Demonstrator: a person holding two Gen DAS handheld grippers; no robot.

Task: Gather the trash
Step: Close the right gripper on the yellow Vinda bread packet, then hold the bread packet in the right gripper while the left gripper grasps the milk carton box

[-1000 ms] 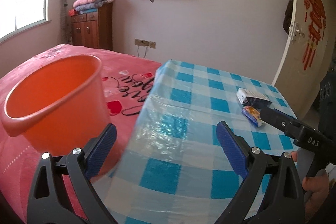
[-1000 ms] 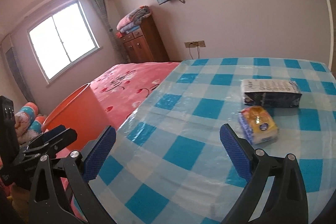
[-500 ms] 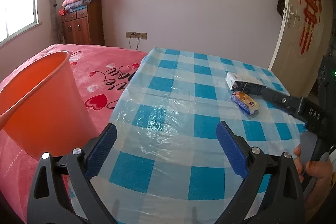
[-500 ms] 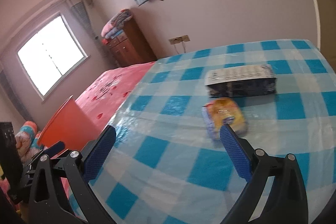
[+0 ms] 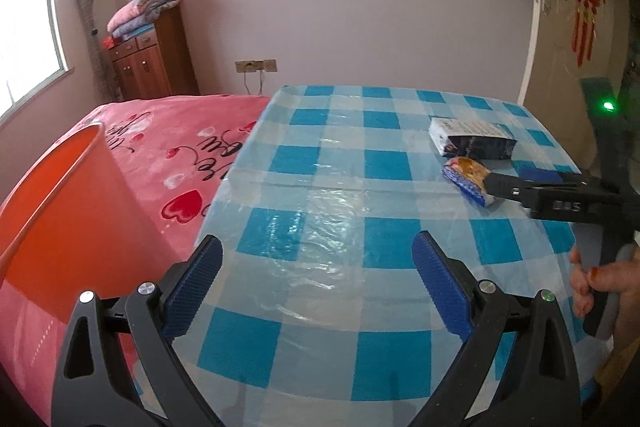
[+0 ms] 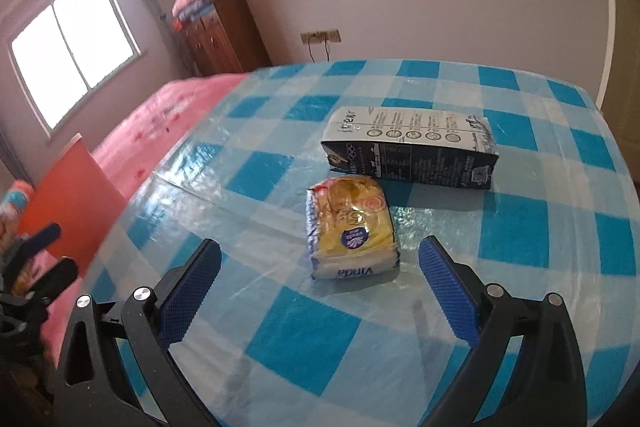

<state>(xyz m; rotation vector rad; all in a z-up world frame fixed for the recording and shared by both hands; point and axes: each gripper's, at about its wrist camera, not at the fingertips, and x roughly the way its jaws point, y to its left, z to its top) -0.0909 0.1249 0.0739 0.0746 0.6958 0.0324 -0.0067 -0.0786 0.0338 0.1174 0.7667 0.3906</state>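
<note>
The right tool, spread wide, sits just short of the yellow packet, whose long axis points away from it.

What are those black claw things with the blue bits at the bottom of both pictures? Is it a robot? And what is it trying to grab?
It's not a robot. A person holds a grabbing tool in each hand, and each tool has a little camera looking out along its two blue-padded fingers. One picture is from the left tool, the other from the right tool.

Both tools are open and hold nothing. On the blue checked table lie two bits of trash: a small yellow packet and a dark carton lying on its side behind it. The right tool is reaching toward the packet. The orange bucket sits to the left, by the pink bed.
</note>
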